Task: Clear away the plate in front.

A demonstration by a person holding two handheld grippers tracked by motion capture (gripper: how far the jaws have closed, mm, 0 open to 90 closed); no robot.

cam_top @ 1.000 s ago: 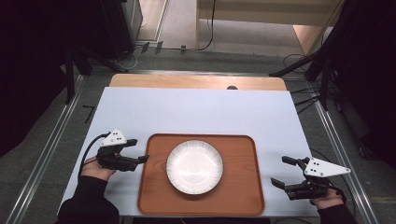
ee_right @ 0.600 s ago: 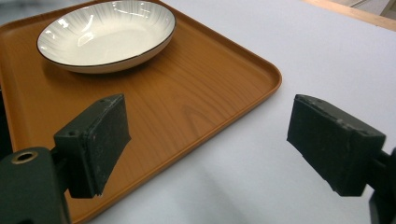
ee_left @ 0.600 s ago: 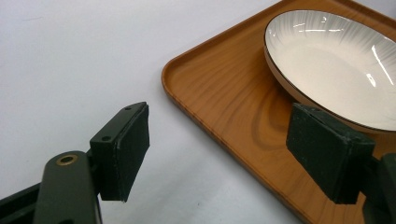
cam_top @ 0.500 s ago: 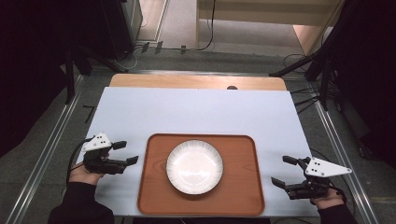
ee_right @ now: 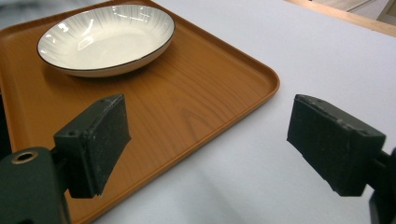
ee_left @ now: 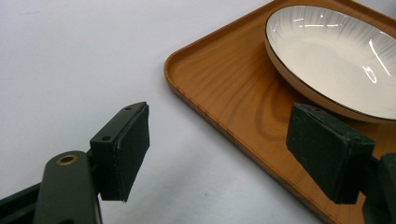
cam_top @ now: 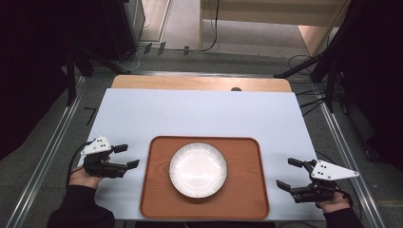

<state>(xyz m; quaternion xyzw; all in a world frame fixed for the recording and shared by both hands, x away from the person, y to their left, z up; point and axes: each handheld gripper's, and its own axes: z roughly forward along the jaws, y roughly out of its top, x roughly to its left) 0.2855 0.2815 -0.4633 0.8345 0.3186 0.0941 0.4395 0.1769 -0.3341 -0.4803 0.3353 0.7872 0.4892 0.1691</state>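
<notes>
Item 1, my left claw (cam_top: 127, 156): jaws wide apart, nothing between the pads, nothing held. It hangs just left of the tray's left edge, pointing right toward it, apart from it. In the left gripper view (ee_left: 219, 154) one pad sits over bare tabletop and the other over the tray's near-left corner, so the gap straddles the tray rim without touching it.

Item 2, my right claw (cam_top: 290, 173): jaws likewise wide apart and empty. It hangs just right of the tray's right edge, pointing left, apart from it. In the right gripper view (ee_right: 210, 149) one pad sits over the tray floor and the other over white tabletop, with the tray's rounded corner between them.

Item 3, tray (cam_top: 247, 156): brown, wood-grained, rounded corners, low raised rim. It lies flat at the near middle of the tabletop, between my two claws.

Item 4, plate (cam_top: 198, 169): white, shallow, ribbed wall, thin dark rim line. It rests upright in the middle of the tray, well clear of both claws.

Item 5, tabletop (cam_top: 199, 114): white sheet, with a strip of bare wood along its far edge.

Item 6, floor (cam_top: 43, 142): grey, with metal rails at left and right of the tabletop.
</notes>
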